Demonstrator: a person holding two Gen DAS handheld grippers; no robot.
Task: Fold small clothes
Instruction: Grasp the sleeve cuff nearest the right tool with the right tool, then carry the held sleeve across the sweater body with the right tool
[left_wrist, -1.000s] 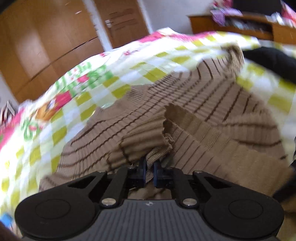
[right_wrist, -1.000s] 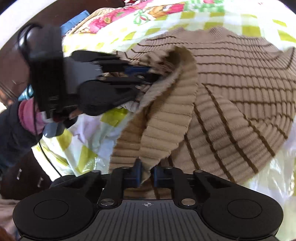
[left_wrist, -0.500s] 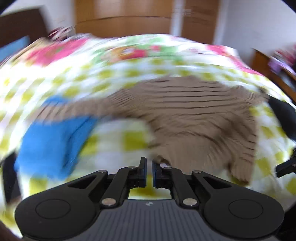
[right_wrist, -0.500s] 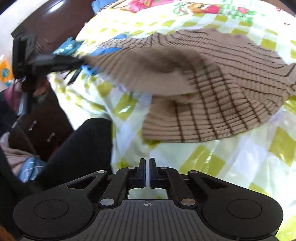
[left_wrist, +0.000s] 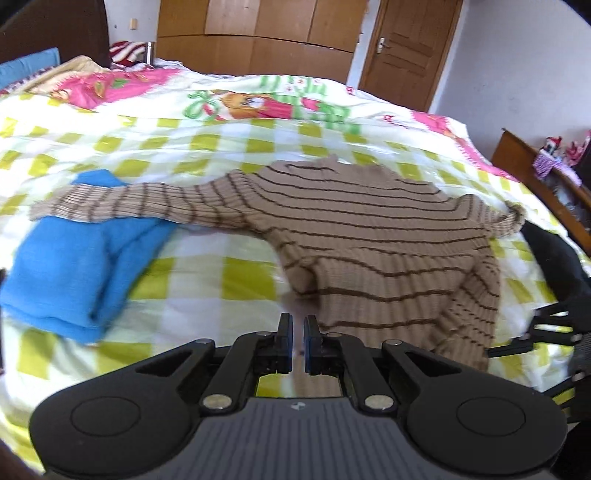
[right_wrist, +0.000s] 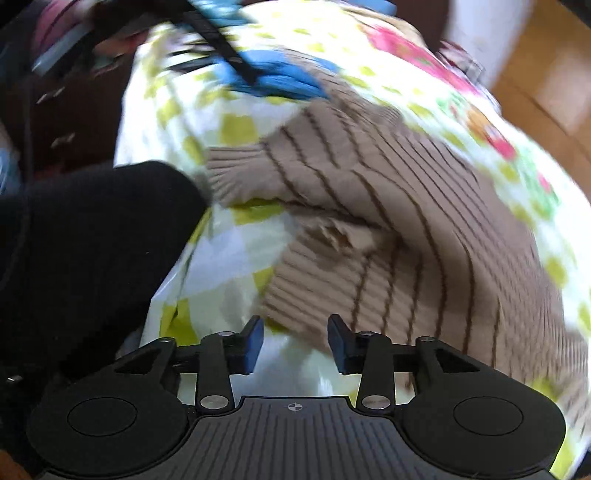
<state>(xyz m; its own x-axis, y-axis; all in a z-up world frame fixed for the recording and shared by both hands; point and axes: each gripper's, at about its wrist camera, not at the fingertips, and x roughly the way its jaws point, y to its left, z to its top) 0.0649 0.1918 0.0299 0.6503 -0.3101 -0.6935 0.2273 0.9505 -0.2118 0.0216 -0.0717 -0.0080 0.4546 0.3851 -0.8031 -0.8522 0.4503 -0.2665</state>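
The striped sweater (left_wrist: 369, 236) lay spread on the bed (left_wrist: 207, 280), at 12 o'clock from the left hand-held gripper (left_wrist: 298, 341), whose jaws stood nearly together on nothing. The right hand-held gripper (right_wrist: 295, 341) was opening, jaws empty, the sweater hem just beyond at 1 o'clock. One sleeve draped over a folded blue garment (left_wrist: 74, 266) at 10 o'clock. The right view was motion-blurred.
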